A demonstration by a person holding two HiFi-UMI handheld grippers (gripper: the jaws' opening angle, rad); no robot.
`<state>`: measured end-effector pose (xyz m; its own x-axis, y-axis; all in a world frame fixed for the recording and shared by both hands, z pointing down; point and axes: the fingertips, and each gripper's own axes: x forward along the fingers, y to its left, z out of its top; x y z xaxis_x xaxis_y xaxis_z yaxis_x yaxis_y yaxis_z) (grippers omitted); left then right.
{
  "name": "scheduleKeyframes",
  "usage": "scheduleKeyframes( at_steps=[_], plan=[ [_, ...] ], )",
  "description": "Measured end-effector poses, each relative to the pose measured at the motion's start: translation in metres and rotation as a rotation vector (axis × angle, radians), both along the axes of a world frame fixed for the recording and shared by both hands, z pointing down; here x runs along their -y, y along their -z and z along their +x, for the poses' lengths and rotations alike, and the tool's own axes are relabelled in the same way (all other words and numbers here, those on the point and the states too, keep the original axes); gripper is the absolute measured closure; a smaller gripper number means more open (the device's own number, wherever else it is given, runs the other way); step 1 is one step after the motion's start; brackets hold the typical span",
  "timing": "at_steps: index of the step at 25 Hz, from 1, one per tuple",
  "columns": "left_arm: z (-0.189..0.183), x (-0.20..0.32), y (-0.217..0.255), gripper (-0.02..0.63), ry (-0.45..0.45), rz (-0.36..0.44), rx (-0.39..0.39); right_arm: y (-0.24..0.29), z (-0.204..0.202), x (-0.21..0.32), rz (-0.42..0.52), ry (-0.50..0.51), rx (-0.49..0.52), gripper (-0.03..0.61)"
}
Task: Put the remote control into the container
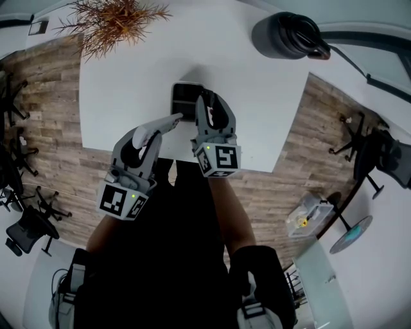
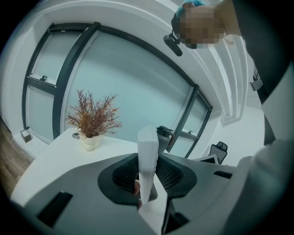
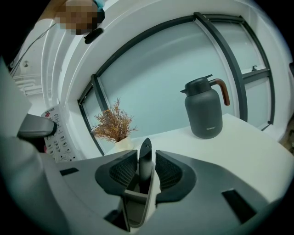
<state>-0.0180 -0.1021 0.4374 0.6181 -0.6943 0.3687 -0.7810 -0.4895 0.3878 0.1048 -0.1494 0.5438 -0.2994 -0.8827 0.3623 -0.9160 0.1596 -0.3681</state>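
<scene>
**Remote in hand, not in container yet**

Left gripper (image 2: 148, 178) clamped on remote (image 2: 148, 146), above the table's (image 1: 257, 115) near edge, just beside the container (image 1: 185, 96). Right gripper (image 3: 146, 170) pinches its wall (thin hold). Risk: remote clips the rim, container twists out

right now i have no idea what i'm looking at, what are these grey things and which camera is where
No robot: a person holds a two-jaw gripper in each hand. One picture is from a camera on the person's head, looking down; the other two from cameras riding on each gripper. The left gripper has its jaws closed on a white remote control. The right gripper grips the wall of a dark container over the white table. A dried plant and a dark jug stand there too.
</scene>
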Motion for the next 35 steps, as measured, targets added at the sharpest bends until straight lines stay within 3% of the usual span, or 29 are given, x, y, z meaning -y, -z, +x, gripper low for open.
scheduleKeyframes(
  at_steps=[26, 35],
  plan=[
    [-0.008, -0.013, 0.022, 0.497, -0.013, 0.05, -0.027, 0.009, 0.002, -0.032, -0.009, -0.048, -0.012, 0.471],
    [-0.013, -0.027, 0.037, 0.497, -0.014, 0.082, -0.038, 0.028, 0.0, -0.049, 0.026, -0.059, -0.04, 0.549]
  ],
)
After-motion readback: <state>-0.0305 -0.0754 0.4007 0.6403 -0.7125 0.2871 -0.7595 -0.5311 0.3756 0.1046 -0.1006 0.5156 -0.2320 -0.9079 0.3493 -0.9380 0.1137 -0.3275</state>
